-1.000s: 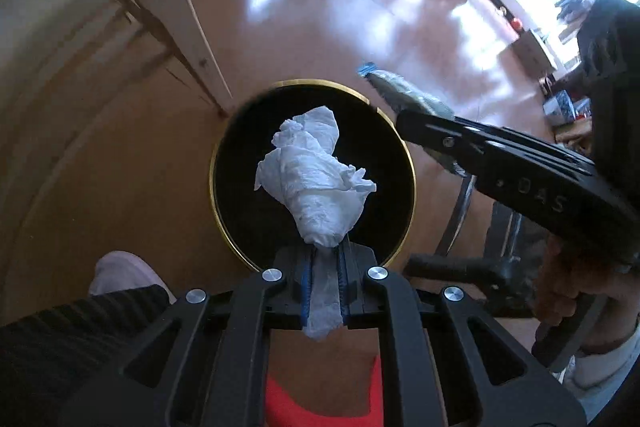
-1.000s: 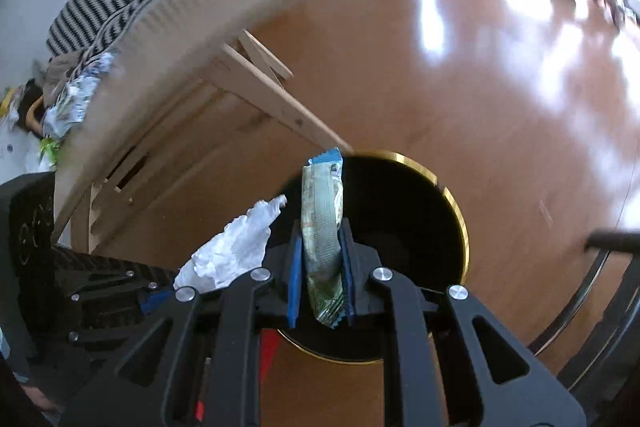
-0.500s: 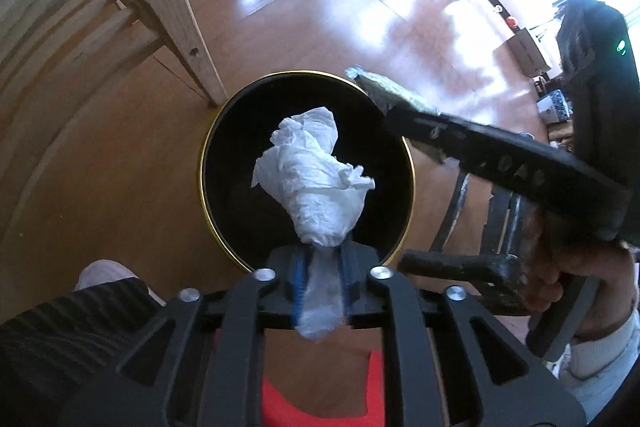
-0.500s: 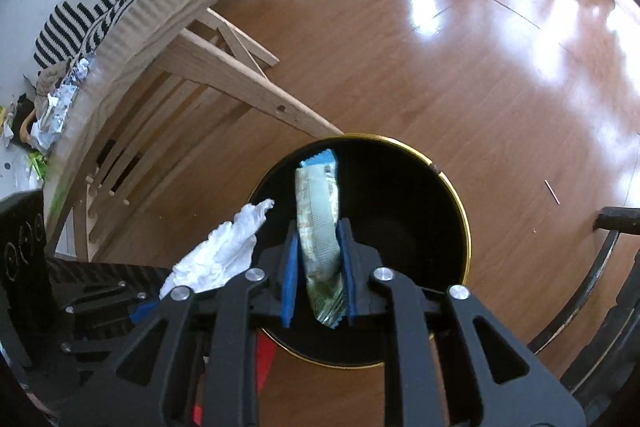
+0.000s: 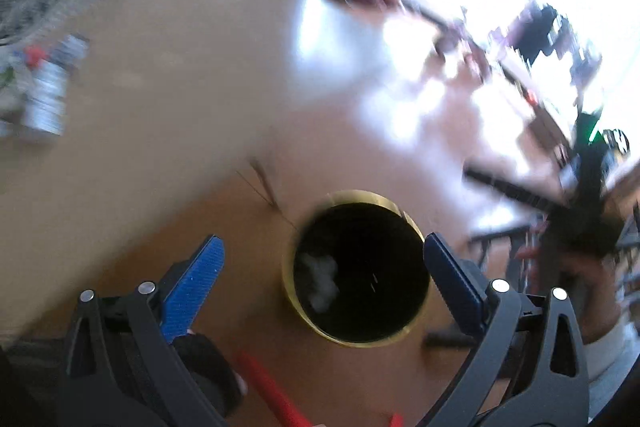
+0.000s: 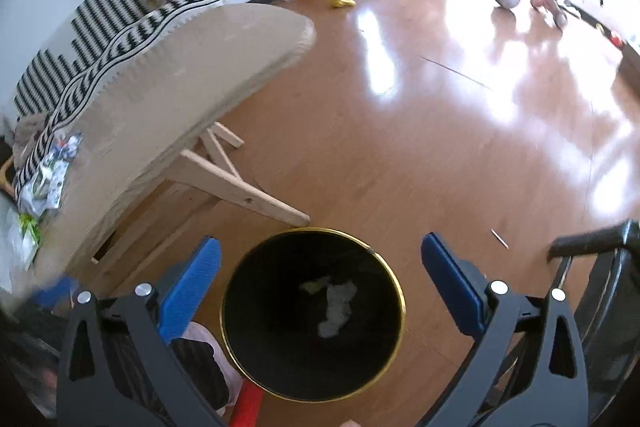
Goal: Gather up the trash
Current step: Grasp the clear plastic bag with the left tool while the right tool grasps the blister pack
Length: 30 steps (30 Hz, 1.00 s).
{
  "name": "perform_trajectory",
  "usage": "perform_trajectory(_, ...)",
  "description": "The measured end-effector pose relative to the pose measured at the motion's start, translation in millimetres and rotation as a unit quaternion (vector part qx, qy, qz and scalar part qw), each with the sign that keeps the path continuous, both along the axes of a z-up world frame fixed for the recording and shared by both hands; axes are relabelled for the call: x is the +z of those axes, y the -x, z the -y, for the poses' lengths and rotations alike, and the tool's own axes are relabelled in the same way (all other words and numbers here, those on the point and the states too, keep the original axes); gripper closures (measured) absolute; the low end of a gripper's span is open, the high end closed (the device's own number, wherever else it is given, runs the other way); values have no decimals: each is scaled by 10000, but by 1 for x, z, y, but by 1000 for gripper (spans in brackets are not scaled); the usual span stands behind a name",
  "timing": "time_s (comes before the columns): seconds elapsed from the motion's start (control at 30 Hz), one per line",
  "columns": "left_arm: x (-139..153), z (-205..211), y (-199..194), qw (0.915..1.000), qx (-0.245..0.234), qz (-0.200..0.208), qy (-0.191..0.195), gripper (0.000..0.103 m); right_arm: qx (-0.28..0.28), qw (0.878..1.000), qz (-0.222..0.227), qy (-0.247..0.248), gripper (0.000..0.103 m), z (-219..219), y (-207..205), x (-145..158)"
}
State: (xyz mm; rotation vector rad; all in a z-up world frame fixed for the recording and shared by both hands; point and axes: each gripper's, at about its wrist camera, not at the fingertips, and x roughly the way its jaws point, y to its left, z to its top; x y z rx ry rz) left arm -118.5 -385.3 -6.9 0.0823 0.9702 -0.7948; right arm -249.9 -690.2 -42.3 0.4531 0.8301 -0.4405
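A black bin with a gold rim (image 6: 400, 301) stands on the wooden floor below both grippers. Inside it lie a crumpled white tissue (image 6: 338, 309) and a greenish wrapper (image 6: 314, 285). The blurred left wrist view shows the same bin (image 5: 286, 271) with the tissue (image 5: 320, 279) at its bottom. My left gripper (image 5: 322, 275) hangs above the bin, its jaws opening wide with nothing between them. My right gripper (image 6: 318, 277) is also above the bin, jaws opening wide and empty. In the left wrist view the right gripper (image 5: 520, 193) is a dark blur at the right.
A padded beige board on wooden legs (image 6: 192, 67) stands left of the bin, with a striped cloth and wrappers (image 6: 48, 171) on its far left end. A can (image 5: 50, 95) lies on it. A dark chair frame (image 6: 592, 247) is at the right. Toys stand on the far floor.
Both grippers let go: the tissue fell from the left and the wrapper from the right into the bin. Both jaws spread wide and both hands rose, the left more.
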Motion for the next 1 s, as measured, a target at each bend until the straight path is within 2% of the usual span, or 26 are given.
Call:
perform_trajectory(0.1,37,-60,-23,9961,756,449,30,6,303,9995,6,-6,6,-17,-24,3)
perform_trajectory(0.17,53,-117,-44,9857,1510,730,-157,6,542,9985,50,-5,6,-34,-47,9)
perform_trajectory(0.23,59,-169,-60,9705,2227,846,-380,6,846,9963,128,28,6,-56,-78,19)
perform_trajectory(0.3,56,-218,-74,9546,2822,787,-539,6,1110,9936,211,67,6,-77,-105,30)
perform_trajectory(0.4,46,-266,-89,9415,3298,446,-523,6,1704,9845,391,118,6,-126,-161,50)
perform_trajectory(0.43,45,-275,-95,9395,3373,351,-481,6,1893,9810,411,127,6,-144,-177,55)
perform_trajectory(0.5,41,-285,-99,9375,3441,266,-449,6,2260,9731,434,142,6,-177,-204,62)
perform_trajectory(0.6,38,-282,-105,9412,3326,316,-510,6,2761,9601,407,193,6,-223,-233,68)
perform_trajectory(0.7,32,-273,-113,9452,3194,315,-596,6,3039,9518,308,274,6,-262,-260,66)
perform_trajectory(0.87,15,-258,-137,9498,3031,260,-737,6,2967,9544,208,269,6,-285,-286,57)
perform_trajectory(1.0,9,-250,-150,9527,2916,293,-807,6,2965,9539,25,455,6,-296,-307,46)
